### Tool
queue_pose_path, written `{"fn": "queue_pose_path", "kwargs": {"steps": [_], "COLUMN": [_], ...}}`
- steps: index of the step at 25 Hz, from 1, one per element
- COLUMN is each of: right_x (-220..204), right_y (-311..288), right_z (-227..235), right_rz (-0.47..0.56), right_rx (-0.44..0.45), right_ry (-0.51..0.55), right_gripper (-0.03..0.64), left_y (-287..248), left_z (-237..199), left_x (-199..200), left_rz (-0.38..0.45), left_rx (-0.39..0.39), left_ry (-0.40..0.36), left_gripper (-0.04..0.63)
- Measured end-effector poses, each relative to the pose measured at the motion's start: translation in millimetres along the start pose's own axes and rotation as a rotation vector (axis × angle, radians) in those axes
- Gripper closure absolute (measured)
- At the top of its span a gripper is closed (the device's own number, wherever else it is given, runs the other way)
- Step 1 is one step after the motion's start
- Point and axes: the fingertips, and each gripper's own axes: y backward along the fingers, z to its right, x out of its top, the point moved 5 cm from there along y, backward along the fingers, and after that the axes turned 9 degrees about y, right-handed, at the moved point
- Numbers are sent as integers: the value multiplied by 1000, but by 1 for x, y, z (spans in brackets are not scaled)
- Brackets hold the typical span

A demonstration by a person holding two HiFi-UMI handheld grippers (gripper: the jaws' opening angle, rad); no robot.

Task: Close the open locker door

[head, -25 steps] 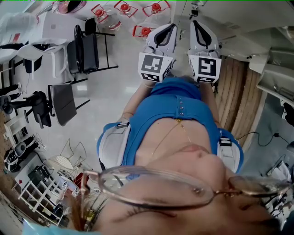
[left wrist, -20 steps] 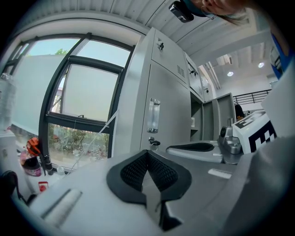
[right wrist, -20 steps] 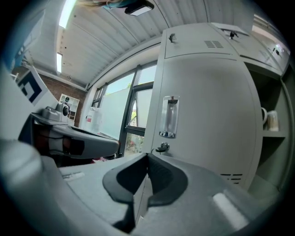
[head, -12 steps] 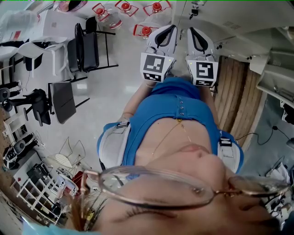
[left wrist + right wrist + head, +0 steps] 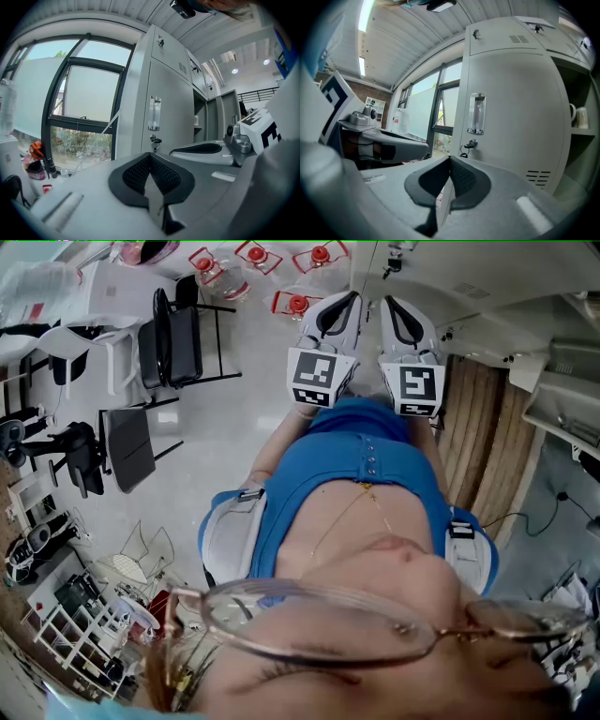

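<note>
Step in hand: approach. Nothing touches the door yet. We hold the left claw (image 5: 150, 157) and right claw (image 5: 450, 159) up side by side, facing the locker bank (image 5: 168, 56) and well apart from it.

Left gripper view, left to right:
- window (image 5: 89, 93)
- closed locker door (image 5: 171, 108), key (image 5: 154, 140) in its lock
- open compartment (image 5: 199, 112)
- what we take for the open locker door (image 5: 228, 112), standing out at middle right, just left of the right claw's marker cube (image 5: 262, 131)

Right gripper view: the closed door fills the centre. The open compartment sits at the right edge with a mug (image 5: 580, 117) on its shelf (image 5: 581, 132). The open door itself is out of that frame.

Next move, as we judge it: shift right, put a claw on the door's free edge and swing it round its hinge until it sits flush. A push should do, no grasp needed.

Left claw: pads pressed together, nothing between them. Right claw: the same, fully closed and empty.
</note>
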Motion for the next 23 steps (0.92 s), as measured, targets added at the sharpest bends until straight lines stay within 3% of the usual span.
{"fn": "queue_pose_path", "kwargs": {"steps": [23], "right_x": [2], "right_y": [2], "right_z": [-6], "right_rz": [0], "right_rx": [29], "right_ry": [-3], "right_gripper": [614], "left_y": [3], "left_z": [4], "left_x": [-1], "left_rz": [10], "left_rx": [-7], "left_ry": [-5], "left_gripper": [595]}}
